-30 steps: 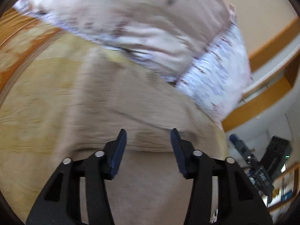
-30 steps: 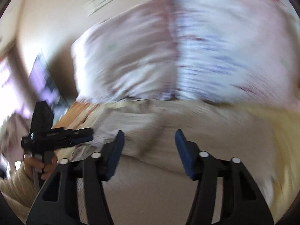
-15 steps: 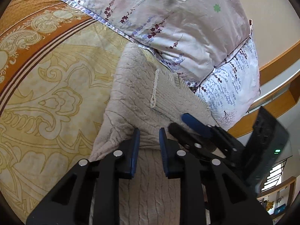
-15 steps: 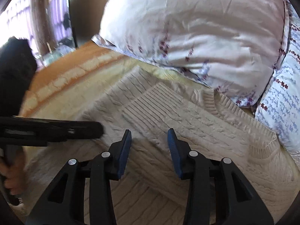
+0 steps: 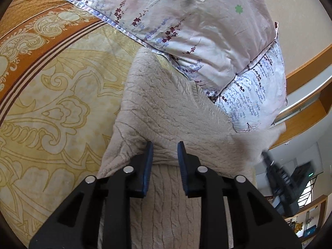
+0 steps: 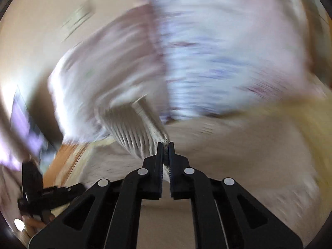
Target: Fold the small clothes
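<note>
A beige cable-knit sweater (image 5: 166, 112) lies on the bed, partly folded, its far end against the pillows. My left gripper (image 5: 165, 147) hovers over the fold edge with its jaws a little apart and nothing between them. My right gripper (image 6: 165, 145) is shut on a ribbed edge of the sweater (image 6: 132, 128) and lifts it; that view is heavily blurred by motion. The right gripper also shows blurred in the left wrist view (image 5: 280, 178) at the sweater's right edge.
Two floral pillows (image 5: 197, 27) lie at the head of the bed behind the sweater. A yellow and orange patterned bedspread (image 5: 51, 95) covers the bed to the left. A wooden headboard ledge (image 5: 300, 112) runs at the right.
My right gripper has closed on the sweater's ribbed edge and is swinging fast with it. My left gripper has opened slightly and stays over the fold.
</note>
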### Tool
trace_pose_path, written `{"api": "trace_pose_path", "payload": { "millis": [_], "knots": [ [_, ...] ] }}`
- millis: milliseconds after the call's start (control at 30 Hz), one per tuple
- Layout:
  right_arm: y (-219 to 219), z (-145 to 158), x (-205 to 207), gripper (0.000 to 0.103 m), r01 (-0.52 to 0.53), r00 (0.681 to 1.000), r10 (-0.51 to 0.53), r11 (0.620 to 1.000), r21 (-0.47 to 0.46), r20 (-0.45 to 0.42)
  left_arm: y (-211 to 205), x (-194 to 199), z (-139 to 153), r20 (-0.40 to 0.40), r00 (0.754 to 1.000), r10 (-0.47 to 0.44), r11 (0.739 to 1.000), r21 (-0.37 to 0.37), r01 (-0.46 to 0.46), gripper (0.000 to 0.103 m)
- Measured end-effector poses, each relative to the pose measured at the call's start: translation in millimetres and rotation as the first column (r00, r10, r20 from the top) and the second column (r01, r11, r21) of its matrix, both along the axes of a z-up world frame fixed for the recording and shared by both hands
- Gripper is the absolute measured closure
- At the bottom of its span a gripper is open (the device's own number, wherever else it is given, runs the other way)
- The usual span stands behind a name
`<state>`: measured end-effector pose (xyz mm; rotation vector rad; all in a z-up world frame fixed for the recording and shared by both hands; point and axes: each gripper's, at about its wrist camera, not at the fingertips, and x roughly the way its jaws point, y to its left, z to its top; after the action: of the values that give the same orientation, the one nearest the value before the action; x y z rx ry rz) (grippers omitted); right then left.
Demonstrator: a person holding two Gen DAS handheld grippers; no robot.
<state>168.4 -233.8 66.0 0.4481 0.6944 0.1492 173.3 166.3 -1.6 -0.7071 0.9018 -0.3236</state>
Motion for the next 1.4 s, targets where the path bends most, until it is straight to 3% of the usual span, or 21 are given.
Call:
{"api": "trace_pose_path", "payload": {
  "millis": [67, 133, 200, 267, 300, 400, 467, 633, 767, 933, 1133, 1233, 1267, 1333, 1400],
  "knots": [
    [-34, -29, -5, 0.096, 0.066, 0.987, -0.058, 0.996, 0.052, -0.147, -1, -1, 2, 0.014, 1.000, -0.015, 1.000, -0.011, 0.015, 0.064],
    [-63, -46, -10, 0.095, 0.128, 0.970, -0.089, 0.978, 0.163, -0.228, -4, -2, 5, 0.025, 0.999, -0.030, 0.999, -0.019, 0.030, 0.053],
    [-90, -51, -14, 0.088, 0.193, 0.961, -0.130, 0.947, 0.255, -0.246, -5, -5, 10, 0.035, 0.999, -0.038, 0.999, -0.022, 0.039, 0.041],
    [-108, -47, -15, 0.051, 0.230, 0.960, -0.162, 0.922, 0.313, -0.228, -6, -9, 15, 0.040, 0.998, -0.046, 0.999, -0.006, 0.047, 0.036],
    [-115, -45, -15, 0.050, 0.239, 0.960, -0.173, 0.914, 0.327, -0.220, -6, -12, 17, 0.043, 0.998, -0.053, 0.999, 0.004, 0.052, 0.036],
    [-121, -42, -5, 0.051, 0.214, 0.966, -0.144, 0.911, 0.352, -0.214, -3, -21, 22, 0.051, 0.997, -0.055, 0.998, 0.037, 0.053, 0.036],
    [-120, -47, 6, 0.058, 0.197, 0.965, -0.115, 0.911, 0.363, -0.235, 2, -26, 24, 0.053, 0.997, -0.047, 0.997, 0.064, 0.044, 0.035],
    [-112, -61, 14, 0.062, 0.192, 0.954, -0.098, 0.925, 0.327, -0.284, 11, -35, 26, 0.053, 0.998, -0.036, 0.993, 0.114, 0.030, 0.035],
    [-102, -63, 15, 0.069, 0.168, 0.957, -0.083, 0.940, 0.296, -0.278, 9, -38, 27, 0.055, 0.998, -0.035, 0.978, 0.205, 0.023, 0.035],
    [-92, -64, 21, 0.094, 0.126, 0.960, -0.051, 0.956, 0.266, -0.274, 7, -38, 24, 0.053, 0.998, -0.036, 0.965, 0.261, 0.021, 0.035],
    [-81, -14, -2, 0.096, 0.100, 0.994, -0.092, 0.984, 0.150, -0.061, 12, -37, 16, 0.026, 0.999, -0.020, 0.967, 0.256, 0.013, 0.035],
    [-80, -24, -6, 0.096, 0.138, 0.986, -0.129, 0.986, 0.089, -0.104, 11, -38, 16, 0.029, 0.999, -0.027, 0.966, 0.258, 0.019, 0.035],
    [-82, -37, -4, 0.096, 0.155, 0.978, -0.142, 0.985, 0.075, -0.155, 11, -39, 16, 0.031, 0.999, -0.029, 0.966, 0.258, 0.020, 0.035],
    [-86, -54, -2, 0.096, 0.179, 0.963, -0.156, 0.980, 0.090, -0.219, 12, -40, 15, 0.029, 0.999, -0.030, 0.967, 0.254, 0.021, 0.035],
    [-87, -57, -6, 0.096, 0.185, 0.964, -0.161, 0.978, 0.101, -0.211, 12, -42, 15, 0.030, 0.999, -0.030, 0.969, 0.247, 0.021, 0.035]
  ]
}}
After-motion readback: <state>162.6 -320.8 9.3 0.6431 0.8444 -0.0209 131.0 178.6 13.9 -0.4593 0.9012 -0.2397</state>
